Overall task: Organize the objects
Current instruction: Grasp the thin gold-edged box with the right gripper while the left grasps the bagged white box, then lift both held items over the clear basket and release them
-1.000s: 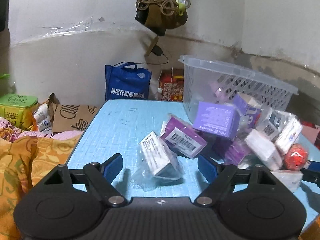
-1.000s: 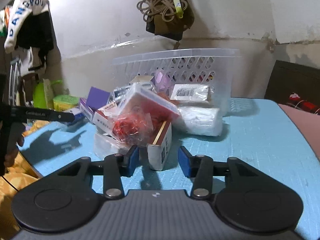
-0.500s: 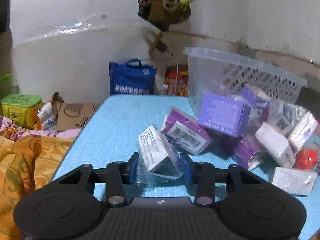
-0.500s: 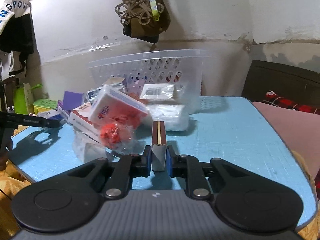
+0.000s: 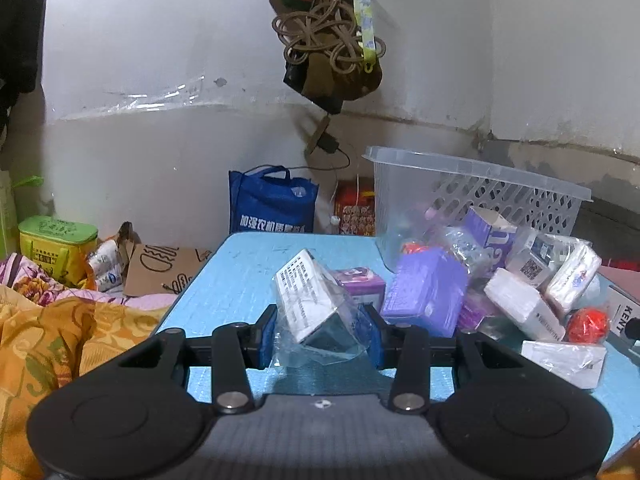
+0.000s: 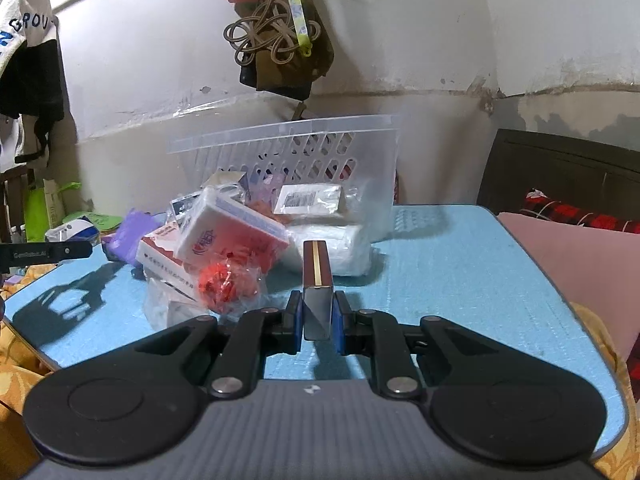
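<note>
Left gripper (image 5: pixel 322 330) pinches a white box in a clear plastic bag (image 5: pixel 308 300), blue pads pressed against the bag on both sides; box tilted, printed label up, text too small to read. A second ago those jaws stood wide with the bagged box lying flat on the blue table (image 5: pixel 240 280) between them. Right gripper (image 6: pixel 317 316) is clamped on a slim maroon box with a gold stripe (image 6: pixel 317 276), held on edge near the table's front edge; earlier it stood beside a red-wrapped bundle with the jaws apart around it. Readable writing: "KENT" on a black-and-white box (image 5: pixel 624 314) at the right edge; Chinese characters on a blue tote bag (image 5: pixel 272 204) beyond the far edge; "GROU" on a hanging garment (image 6: pixel 28 24). Pile of purple and white packets (image 5: pixel 480 280) sits against the clear basket (image 5: pixel 480 184) at the far right corner.
</note>
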`<state>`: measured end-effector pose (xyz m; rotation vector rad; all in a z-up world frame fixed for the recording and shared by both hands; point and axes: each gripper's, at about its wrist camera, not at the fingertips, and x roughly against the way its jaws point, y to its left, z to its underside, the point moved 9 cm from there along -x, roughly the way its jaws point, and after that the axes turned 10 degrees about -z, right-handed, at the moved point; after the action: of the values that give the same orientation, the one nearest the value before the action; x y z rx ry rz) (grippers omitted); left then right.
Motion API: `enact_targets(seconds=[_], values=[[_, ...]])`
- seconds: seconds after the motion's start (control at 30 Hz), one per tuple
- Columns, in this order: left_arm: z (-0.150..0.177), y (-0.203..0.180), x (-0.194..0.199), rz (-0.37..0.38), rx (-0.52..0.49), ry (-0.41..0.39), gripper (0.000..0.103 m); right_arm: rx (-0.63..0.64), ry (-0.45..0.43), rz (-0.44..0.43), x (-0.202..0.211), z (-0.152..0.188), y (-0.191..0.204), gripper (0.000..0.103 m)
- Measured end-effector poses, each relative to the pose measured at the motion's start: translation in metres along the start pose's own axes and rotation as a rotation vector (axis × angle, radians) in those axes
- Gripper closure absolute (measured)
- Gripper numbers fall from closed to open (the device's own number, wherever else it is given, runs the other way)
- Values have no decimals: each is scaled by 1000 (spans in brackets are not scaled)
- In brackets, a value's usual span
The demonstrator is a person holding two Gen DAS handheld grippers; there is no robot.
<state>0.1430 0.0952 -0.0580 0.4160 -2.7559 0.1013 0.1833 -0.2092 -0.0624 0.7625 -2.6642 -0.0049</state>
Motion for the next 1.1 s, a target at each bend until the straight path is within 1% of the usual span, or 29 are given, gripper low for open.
enact_targets(seconds=[0.1,0.17,0.23,0.33,0.4,0.47,0.5,0.53,0.6,0.67,0.73,0.8,0.87,0.9,0.93,0.97,1.0,1.03,1.1], values=[[7,3,-4,9,19,23,56,-18,-6,3,1,0,-3,86],[5,5,-1,5,18,12,56,-20,-16,2,4,-3,-3,86],[2,4,4,17,23,1,56,-22,-32,-2,7,-9,-3,86],[-11,3,11,15,25,-29,56,-22,-62,-11,11,-25,-1,86],[-30,1,17,49,36,-46,56,-1,-93,-21,13,-45,1,86],[-60,-10,21,66,7,-88,56,29,-132,-42,14,-72,6,86],[-75,-18,20,71,-13,-97,56,49,-145,-53,12,-85,8,86],[-94,-28,18,96,-19,-104,56,75,-156,-56,7,-103,11,86],[-133,-53,9,176,-28,-108,56,116,-158,-60,-11,-135,15,86],[-167,-82,-13,220,-52,-89,56,135,-150,-62,-32,-161,14,86],[-185,-106,-39,258,-67,-30,56,123,-110,-51,-57,-177,8,86],[-190,-120,-60,268,-65,15,56,127,-79,-57,-74,-182,6,86],[-190,-133,-75,262,-82,13,50,148,-67,-46,-83,-182,6,85],[-189,-138,-82,248,-98,15,32,162,-67,-46,-86,-182,6,77],[-185,-141,-91,233,-111,37,15,172,-55,-45,-91,-180,5,65],[-179,-143,-97,222,-118,54,15,176,-35,-37,-96,-177,4,40],[-175,-142,-99,216,-119,58,16,177,-37,-25,-96,-175,2,25],[-171,-138,-97,217,-114,63,19,173,-49,-25,-92,-172,1,20],[-165,-122,-75,247,-92,17,19,143,-80,-38,-74,-162,0,6]])
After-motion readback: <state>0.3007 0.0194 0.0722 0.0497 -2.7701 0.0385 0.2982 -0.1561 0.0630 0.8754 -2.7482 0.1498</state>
